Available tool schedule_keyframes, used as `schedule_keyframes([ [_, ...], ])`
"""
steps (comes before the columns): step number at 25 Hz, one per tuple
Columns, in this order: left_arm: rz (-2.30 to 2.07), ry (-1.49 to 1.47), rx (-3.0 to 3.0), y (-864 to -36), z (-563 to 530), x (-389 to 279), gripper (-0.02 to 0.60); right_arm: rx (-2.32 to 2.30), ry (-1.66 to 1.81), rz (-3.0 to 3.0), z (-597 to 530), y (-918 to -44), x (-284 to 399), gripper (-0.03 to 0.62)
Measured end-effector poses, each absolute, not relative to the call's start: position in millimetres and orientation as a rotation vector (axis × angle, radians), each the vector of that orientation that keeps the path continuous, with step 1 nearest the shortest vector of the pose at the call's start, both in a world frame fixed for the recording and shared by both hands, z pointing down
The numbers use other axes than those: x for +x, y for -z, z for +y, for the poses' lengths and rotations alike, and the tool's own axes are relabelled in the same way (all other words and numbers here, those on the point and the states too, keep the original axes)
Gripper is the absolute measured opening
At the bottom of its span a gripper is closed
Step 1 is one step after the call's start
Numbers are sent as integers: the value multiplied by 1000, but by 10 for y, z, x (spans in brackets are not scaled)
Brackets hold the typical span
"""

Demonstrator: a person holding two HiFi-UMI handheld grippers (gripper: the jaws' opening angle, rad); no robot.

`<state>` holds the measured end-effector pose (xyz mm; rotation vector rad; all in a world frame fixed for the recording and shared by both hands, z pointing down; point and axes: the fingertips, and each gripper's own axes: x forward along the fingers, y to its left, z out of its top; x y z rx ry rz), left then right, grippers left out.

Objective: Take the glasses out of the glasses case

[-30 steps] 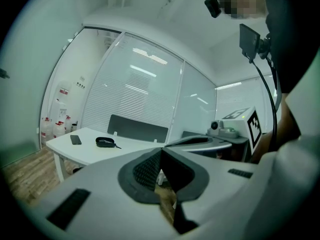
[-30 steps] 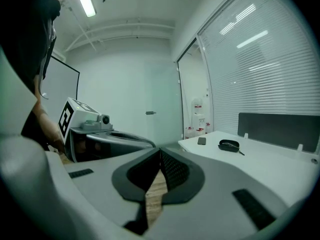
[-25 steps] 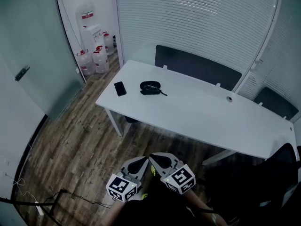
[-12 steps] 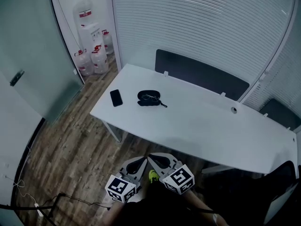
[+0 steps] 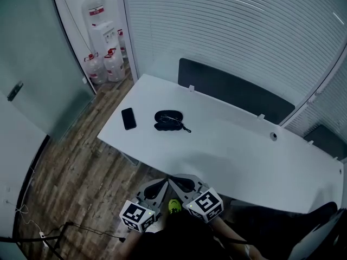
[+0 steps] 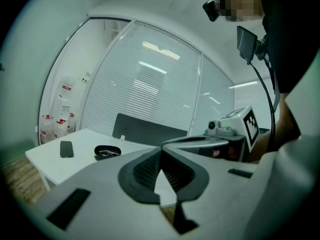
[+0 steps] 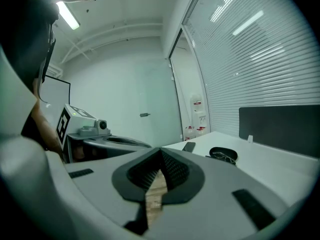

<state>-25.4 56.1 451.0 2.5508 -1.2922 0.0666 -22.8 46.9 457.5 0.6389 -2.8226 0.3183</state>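
A black glasses case lies open on the white table, with glasses inside it. The case also shows small in the left gripper view and in the right gripper view. My left gripper and right gripper hang side by side near the table's front edge, well short of the case. Both have their jaws pressed together with nothing between them.
A black phone lies left of the case. A dark panel stands along the table's far side, before a blind-covered glass wall. Water bottles and a dispenser stand at the back left. Wood floor and a cable lie to the left.
The view has advanced toward the table: the table and case sit lower and closer in the head view. Both grippers stay shut side by side.
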Motion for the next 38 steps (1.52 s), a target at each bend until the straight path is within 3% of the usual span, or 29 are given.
schedule_keyframes([
  [24, -1276, -100, 2460, -4812, -117, -144, 11, 548, -393, -2811, -216, -4841, -106, 18],
  [38, -1204, -128, 2515, -4925, -753, -435, 11, 588, -397, -2768, -821, -4882, -424, 18],
])
